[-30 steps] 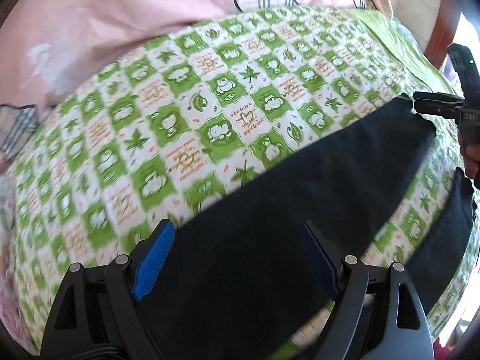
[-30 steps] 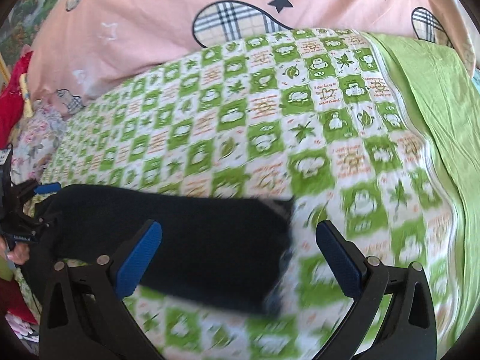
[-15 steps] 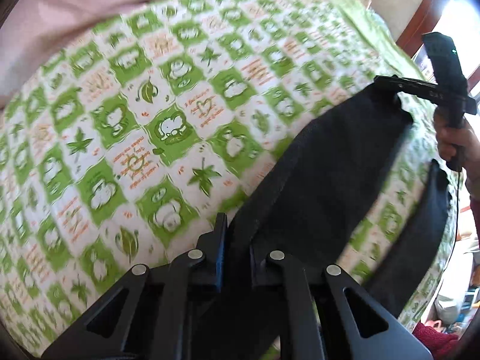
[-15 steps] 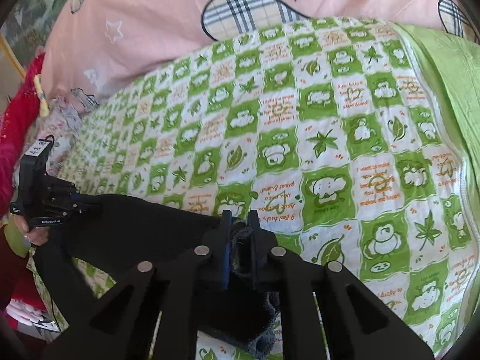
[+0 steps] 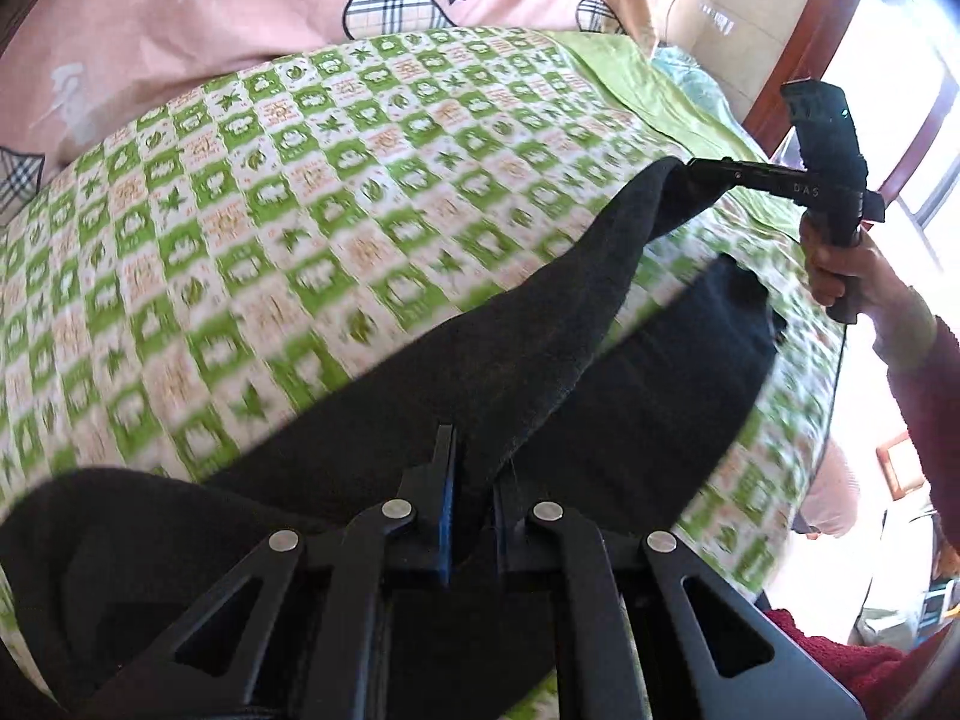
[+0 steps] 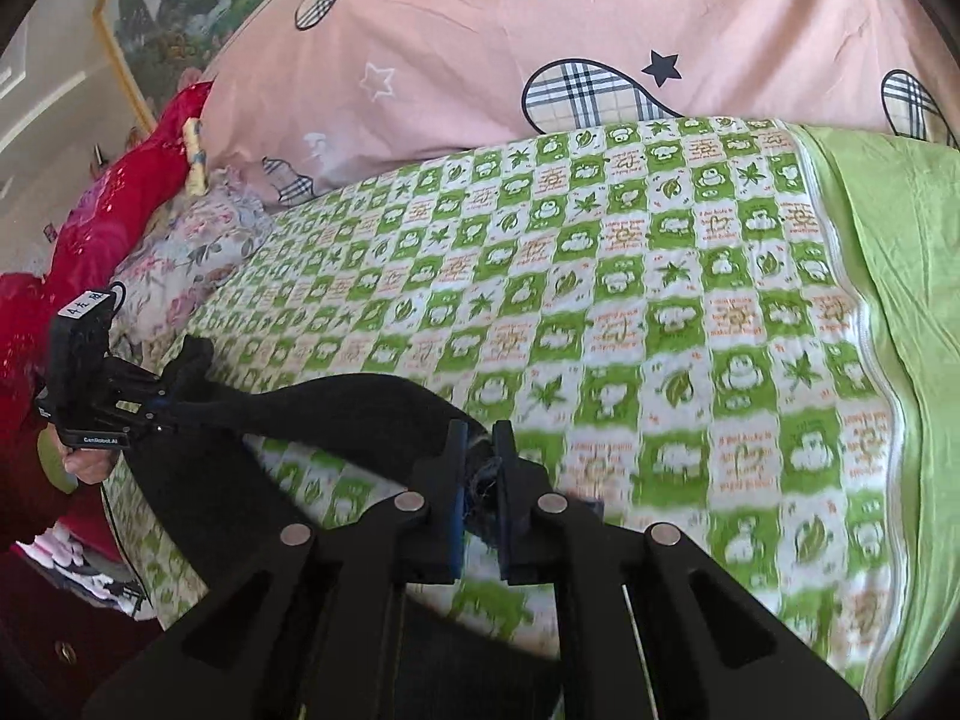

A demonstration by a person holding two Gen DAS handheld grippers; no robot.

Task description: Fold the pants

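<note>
Black pants lie on a green-and-white patterned blanket. My left gripper is shut on the waist end of one leg. My right gripper is shut on that leg's cuff end; it also shows in the left wrist view, pinching the cuff. The gripped leg is lifted and stretched between the two grippers above the blanket. The other leg lies flat near the bed's near edge. The left gripper shows in the right wrist view.
A pink quilt with plaid patches lies along the far side. A plain green sheet borders the blanket on the right. Red fabric and a floral pillow sit at the left. A wooden frame stands past the bed.
Both grippers went from open to shut on the pants leg. They have since lifted it, and it now hangs stretched between them above the blanket.
</note>
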